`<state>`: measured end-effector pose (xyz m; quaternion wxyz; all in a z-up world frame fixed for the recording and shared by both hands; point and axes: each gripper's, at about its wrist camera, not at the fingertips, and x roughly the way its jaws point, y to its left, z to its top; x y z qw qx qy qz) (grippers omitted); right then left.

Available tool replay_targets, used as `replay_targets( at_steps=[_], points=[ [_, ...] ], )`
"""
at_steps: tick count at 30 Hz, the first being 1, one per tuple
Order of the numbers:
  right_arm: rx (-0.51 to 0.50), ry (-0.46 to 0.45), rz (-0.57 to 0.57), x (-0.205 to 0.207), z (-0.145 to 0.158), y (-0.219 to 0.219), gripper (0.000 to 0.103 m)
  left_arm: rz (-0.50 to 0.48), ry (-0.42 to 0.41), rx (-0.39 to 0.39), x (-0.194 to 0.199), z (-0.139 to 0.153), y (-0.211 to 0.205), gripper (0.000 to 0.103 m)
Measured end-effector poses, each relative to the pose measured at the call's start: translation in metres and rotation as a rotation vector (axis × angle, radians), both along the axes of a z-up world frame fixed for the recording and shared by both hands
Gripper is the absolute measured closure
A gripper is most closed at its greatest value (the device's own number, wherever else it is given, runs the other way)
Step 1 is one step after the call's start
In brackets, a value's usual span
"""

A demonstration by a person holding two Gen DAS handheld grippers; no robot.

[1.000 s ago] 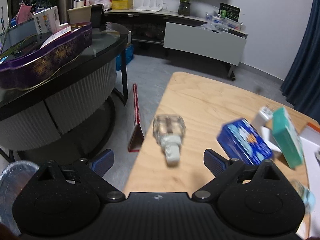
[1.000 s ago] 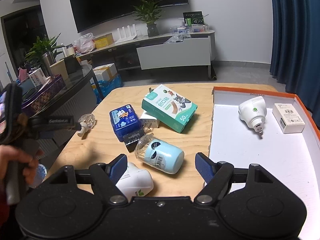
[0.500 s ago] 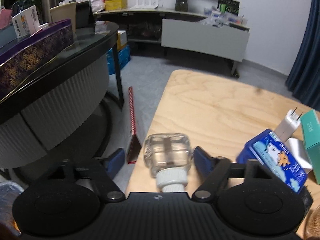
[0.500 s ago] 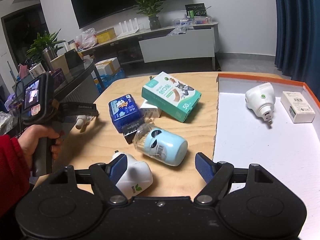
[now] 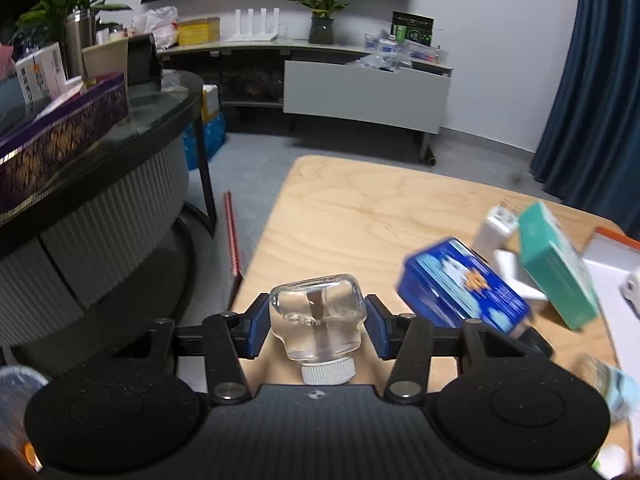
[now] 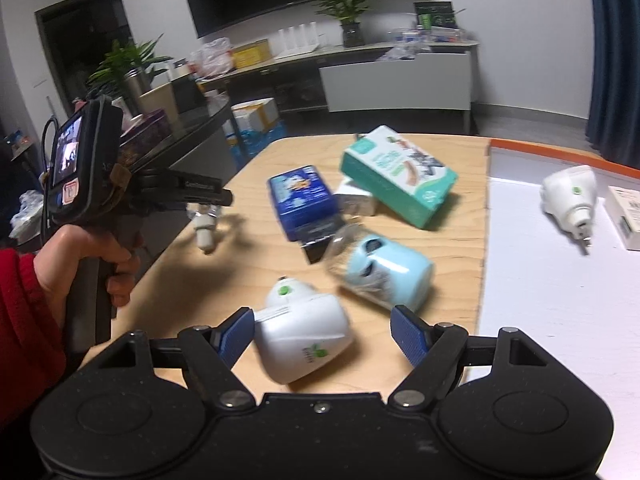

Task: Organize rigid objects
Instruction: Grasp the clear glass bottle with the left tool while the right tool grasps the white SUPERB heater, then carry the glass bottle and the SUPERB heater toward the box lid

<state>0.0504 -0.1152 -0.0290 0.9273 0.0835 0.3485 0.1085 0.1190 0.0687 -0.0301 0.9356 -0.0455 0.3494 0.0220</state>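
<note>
Two blue pads of the left gripper (image 5: 316,330) have just closed on the clear glass bottle (image 5: 316,320) at the table's (image 5: 360,208) near edge; smooth glass could slip; the right gripper (image 6: 322,334), jaws apart, apparently touches the white plug-in unit (image 6: 304,336) and might nudge it aside.

Both wrist views — same wooden table (image 5: 360,208)

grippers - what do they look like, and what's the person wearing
Both grippers, left and right, are matte black with two round discs, pivoted black finger links and blue ribbed pads. The left one has a pistol handle, a small lit screen on its back and a cable. The person wears a red sleeve.
</note>
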Motion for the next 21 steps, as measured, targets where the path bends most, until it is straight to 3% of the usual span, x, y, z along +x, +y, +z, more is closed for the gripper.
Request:
replay_targets(
  at_steps=[4,9,11,13,21],
  points=[
    [-0.064,-0.009,0.036,0.004,-0.002,0.014,0.012,-0.046,-0.013,-0.032,-0.019,0.004,-0.006,0.053],
    [-0.131,0.051,0.057,0.031,-0.019,0.020,0.011,-0.093,-0.013,-0.057,-0.040,0.008,-0.013,0.053],
    [-0.101,0.080,0.053,0.038,-0.025,0.017,0.011,-0.105,-0.010,-0.065,-0.049,0.007,-0.015,0.053],
    [-0.056,0.092,0.042,0.040,-0.027,0.014,0.025,-0.112,-0.004,-0.070,-0.055,0.007,-0.016,0.053],
    [-0.056,0.004,0.024,0.018,-0.006,0.014,0.027,-0.126,-0.028,-0.079,-0.074,0.018,-0.023,0.053]
  ],
)
